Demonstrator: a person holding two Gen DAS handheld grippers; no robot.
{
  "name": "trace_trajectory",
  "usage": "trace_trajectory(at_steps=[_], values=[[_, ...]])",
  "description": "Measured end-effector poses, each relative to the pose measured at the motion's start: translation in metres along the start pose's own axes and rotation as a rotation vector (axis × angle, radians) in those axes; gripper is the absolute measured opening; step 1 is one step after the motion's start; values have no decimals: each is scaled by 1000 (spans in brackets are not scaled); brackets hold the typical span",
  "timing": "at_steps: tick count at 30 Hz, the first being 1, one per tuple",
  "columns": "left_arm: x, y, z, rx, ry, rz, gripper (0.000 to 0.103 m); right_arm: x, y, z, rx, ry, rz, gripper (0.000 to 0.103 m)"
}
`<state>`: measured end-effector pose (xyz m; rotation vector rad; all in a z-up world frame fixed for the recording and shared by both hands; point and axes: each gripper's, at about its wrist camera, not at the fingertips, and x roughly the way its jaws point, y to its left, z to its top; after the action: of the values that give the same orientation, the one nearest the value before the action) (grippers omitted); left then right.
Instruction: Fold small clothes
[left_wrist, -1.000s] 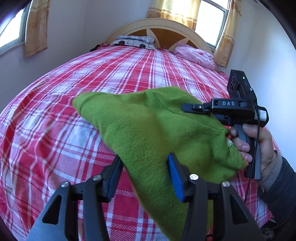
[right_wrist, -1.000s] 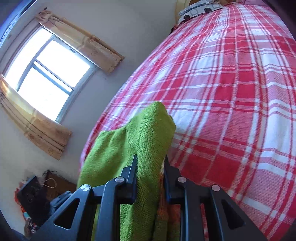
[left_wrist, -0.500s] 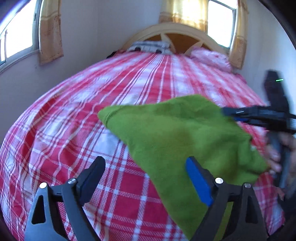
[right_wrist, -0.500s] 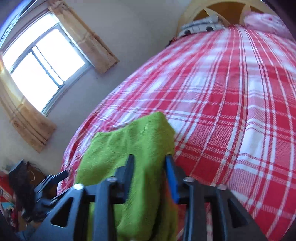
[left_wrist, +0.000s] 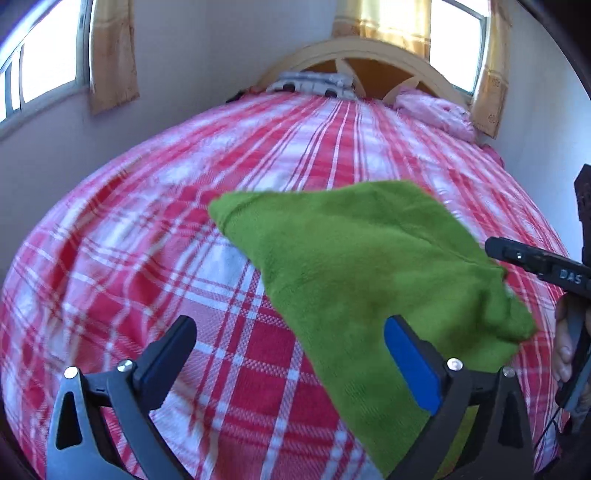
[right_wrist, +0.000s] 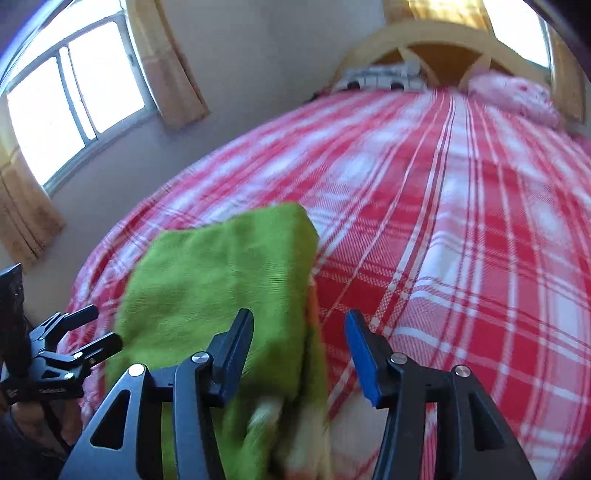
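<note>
The green knit garment (left_wrist: 369, 266) lies folded on the red plaid bedspread (left_wrist: 147, 258). Both the left gripper (left_wrist: 288, 354) and right gripper (right_wrist: 299, 354) have just been opening, clamping nothing (release step); next, probably smoothing.

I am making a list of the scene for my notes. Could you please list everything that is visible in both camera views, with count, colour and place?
green knitted garment: one, green, lying on the bed near its foot, folded over
bed cover: one, red and white check, over the whole bed
headboard: one, pale wood, arched, at the far end
grey patterned pillow: one, far end, left
pink pillow: one, far end, right
windows: two, bright, left wall and behind the headboard
curtains: tan, beside each window
left gripper: one, black, jaws wide open, just been opening, cloth beside one pad, not pinched
right gripper: one, black, jaws open, just been opening, garment edge between them, not pinched
hand: one, on the right gripper's handle
</note>
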<state>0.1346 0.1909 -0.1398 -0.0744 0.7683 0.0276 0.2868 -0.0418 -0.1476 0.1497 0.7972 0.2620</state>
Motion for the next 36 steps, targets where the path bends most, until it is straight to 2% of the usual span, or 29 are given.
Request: trace_trajectory(at_steps=[6, 15, 22, 36], values=[[-33, -10, 3, 6, -84, -14, 103, -50, 23, -18, -30, -63, -2, 57], [-63, -26, 9, 50, -172, -30, 103, -89, 44, -31, -32, -141, -4, 57], [-76, -27, 10, 47, -202, -43, 103, -110, 51, -29, -30, -196, -7, 57], [-79, -27, 9, 46, -206, -41, 103, -113, 60, -31, -44, -200, 6, 58]])
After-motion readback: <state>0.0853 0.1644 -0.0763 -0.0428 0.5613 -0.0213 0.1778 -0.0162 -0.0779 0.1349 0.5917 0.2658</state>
